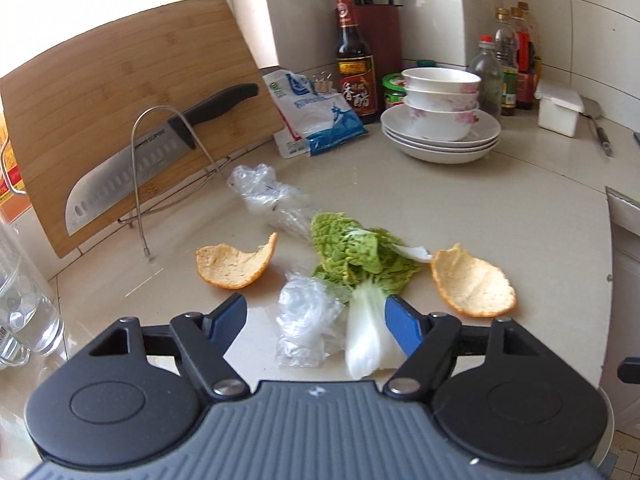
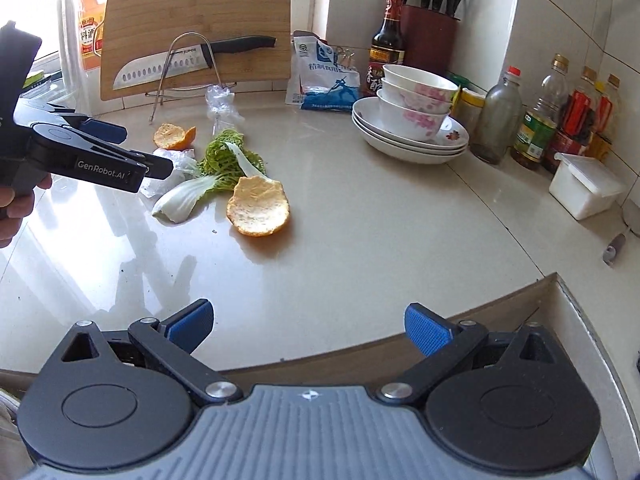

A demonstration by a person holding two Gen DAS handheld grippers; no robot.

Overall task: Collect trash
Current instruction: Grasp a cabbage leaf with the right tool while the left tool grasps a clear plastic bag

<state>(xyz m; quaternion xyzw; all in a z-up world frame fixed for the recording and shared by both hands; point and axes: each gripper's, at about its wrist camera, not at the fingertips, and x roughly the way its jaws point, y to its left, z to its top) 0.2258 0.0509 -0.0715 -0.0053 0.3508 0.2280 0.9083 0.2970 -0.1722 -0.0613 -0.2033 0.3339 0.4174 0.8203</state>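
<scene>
On the beige kitchen counter (image 1: 500, 200), the trash sits in one loose cluster: two orange peels, a napa cabbage leaf (image 1: 362, 256), and two wads of clear plastic wrap.

- Left gripper (image 1: 316, 320): jaws apart, nothing pinched. Blue pads flank the near plastic wad (image 1: 306, 320) and the white cabbage stem; neither pad presses on either.
- Right gripper (image 2: 310, 326): jaws spread wide, empty, over bare counter near the front edge, well apart from the cluster.
- Near orange peel (image 2: 258, 206) lies pith-up, just beside the cabbage stem. Far orange peel (image 2: 174, 136) sits behind, near the second plastic wad (image 2: 222, 106) (that one lies close to the wire rack holding the cutting board (image 2: 192, 20) and santoku knife (image 2: 176, 66)).

Step in hand, as I judge it: left gripper picking its first piece. To do it well, commit to one item. The crumpled wrap is springy and thin, so the pads should come low to the counter and close through its bulk, not skim the top. The stem overlaps the jaw gap; shift slightly away from it or both get dragged.

Pose: left gripper tilts downward toward the pile, a hand (image 2: 16, 204) visible on its grip in the right wrist view. Right gripper also angles downward, aimed roughly toward the near peel.

No bin visible in either view.
</scene>
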